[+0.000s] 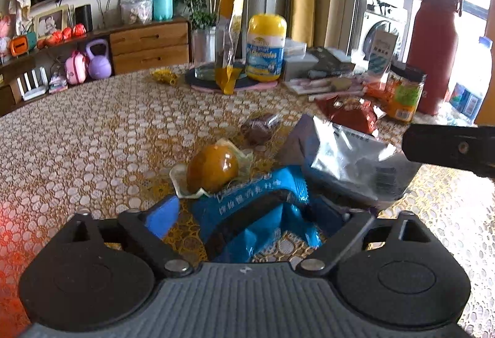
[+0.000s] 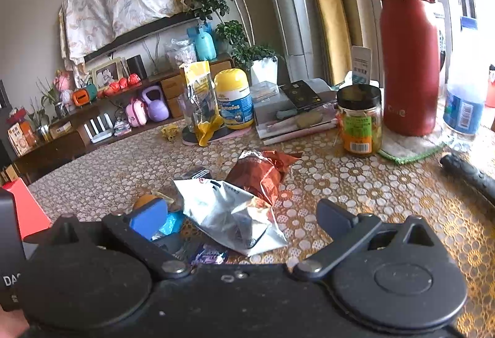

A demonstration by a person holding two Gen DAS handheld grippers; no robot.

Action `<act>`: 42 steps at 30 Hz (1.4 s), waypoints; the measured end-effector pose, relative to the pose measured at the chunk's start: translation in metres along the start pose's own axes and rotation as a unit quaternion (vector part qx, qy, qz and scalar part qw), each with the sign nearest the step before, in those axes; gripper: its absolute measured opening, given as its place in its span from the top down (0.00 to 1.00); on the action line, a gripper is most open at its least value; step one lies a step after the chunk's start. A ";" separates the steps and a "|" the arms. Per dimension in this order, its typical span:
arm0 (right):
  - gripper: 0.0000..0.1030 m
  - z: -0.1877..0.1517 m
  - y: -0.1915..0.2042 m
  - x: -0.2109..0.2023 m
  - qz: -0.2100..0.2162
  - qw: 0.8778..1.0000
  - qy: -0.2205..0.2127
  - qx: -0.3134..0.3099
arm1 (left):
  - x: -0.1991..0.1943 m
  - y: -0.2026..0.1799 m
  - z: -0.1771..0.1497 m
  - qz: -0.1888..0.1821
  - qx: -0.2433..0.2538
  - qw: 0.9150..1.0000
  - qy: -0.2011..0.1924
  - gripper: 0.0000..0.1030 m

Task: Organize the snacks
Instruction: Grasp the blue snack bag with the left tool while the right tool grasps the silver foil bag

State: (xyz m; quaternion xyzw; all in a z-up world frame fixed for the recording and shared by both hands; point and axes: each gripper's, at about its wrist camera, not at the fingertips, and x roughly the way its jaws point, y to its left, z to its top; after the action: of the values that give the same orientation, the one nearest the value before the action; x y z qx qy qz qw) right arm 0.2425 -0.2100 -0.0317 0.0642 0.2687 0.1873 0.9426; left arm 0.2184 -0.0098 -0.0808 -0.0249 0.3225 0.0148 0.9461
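Blue foil marks the nearest snack: the blue packet [image 1: 256,208] lies at the lower centre of the left wrist view, between the spread jaws of the left gripper [image 1: 247,214], whose pads do not seem to press it yet. Above it in the frame sit a wrapped brown egg [image 1: 213,172], a silver bag [image 1: 340,158] to the right, and a red-brown packet [image 1: 349,115] further up. In the right wrist view the right gripper [image 2: 241,218] stands wide and holds nothing, with the silver bag [image 2: 229,211] lying between its fingers, a small purple wrapper [image 2: 208,257] at the lower centre, and the red-brown packet [image 2: 260,175] just above. The snacks lie loose in a heap on the lace-patterned table [image 2: 386,189], so sorting looks barely begun; every packet has yet to be picked and placed
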 end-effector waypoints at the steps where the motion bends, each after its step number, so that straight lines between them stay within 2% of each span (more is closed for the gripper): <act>1: 0.00 0.000 0.001 0.003 -0.001 1.000 0.002 -0.002 | 0.002 0.000 -0.001 -0.003 0.000 1.000 0.003 0.22; 6: 0.00 -0.001 0.007 0.020 0.001 1.000 0.017 -0.016 | 0.000 0.000 -0.005 -0.002 0.007 1.000 -0.002 0.31; 8: 0.00 -0.002 0.010 0.027 0.001 0.999 0.024 -0.026 | -0.003 0.000 -0.006 -0.002 0.010 1.000 -0.006 0.41; 14: 0.03 -0.005 0.016 0.050 -0.002 0.998 0.042 -0.047 | -0.012 0.010 -0.008 0.000 0.004 1.000 -0.011 0.43; 18: 0.22 -0.009 0.014 0.060 -0.012 0.997 0.060 -0.048 | -0.019 0.014 -0.008 -0.001 -0.001 1.000 -0.018 0.43; 21: 0.24 -0.014 0.015 0.061 -0.011 0.997 0.057 -0.047 | -0.026 0.017 -0.007 -0.003 -0.003 1.000 -0.024 0.43; 23: 0.32 -0.015 0.016 0.058 -0.014 0.998 0.052 -0.044 | -0.030 0.017 -0.006 -0.002 -0.005 1.000 -0.028 0.43; 25: 0.57 -0.015 0.016 0.055 -0.012 0.998 0.048 -0.040 | -0.034 0.019 -0.006 -0.003 -0.006 1.000 -0.030 0.43; 27: 0.70 -0.015 0.017 0.052 -0.016 0.998 0.046 -0.040 | -0.038 0.020 -0.006 -0.002 -0.008 0.999 -0.032 0.43; 33: 0.70 -0.017 0.018 0.042 -0.016 0.999 0.042 -0.025 | -0.054 0.027 -0.008 0.001 -0.017 0.999 -0.038 0.43; 42: 0.70 -0.020 0.028 0.005 -0.007 1.000 0.021 -0.005 | -0.092 0.038 -0.010 0.004 -0.025 0.998 -0.056 0.43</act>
State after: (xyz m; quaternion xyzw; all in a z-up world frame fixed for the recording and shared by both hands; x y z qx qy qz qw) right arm 0.2271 -0.1813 -0.0449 0.0539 0.2880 0.1834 0.9384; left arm 0.1376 0.0261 -0.0335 -0.0467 0.2683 0.0281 0.9618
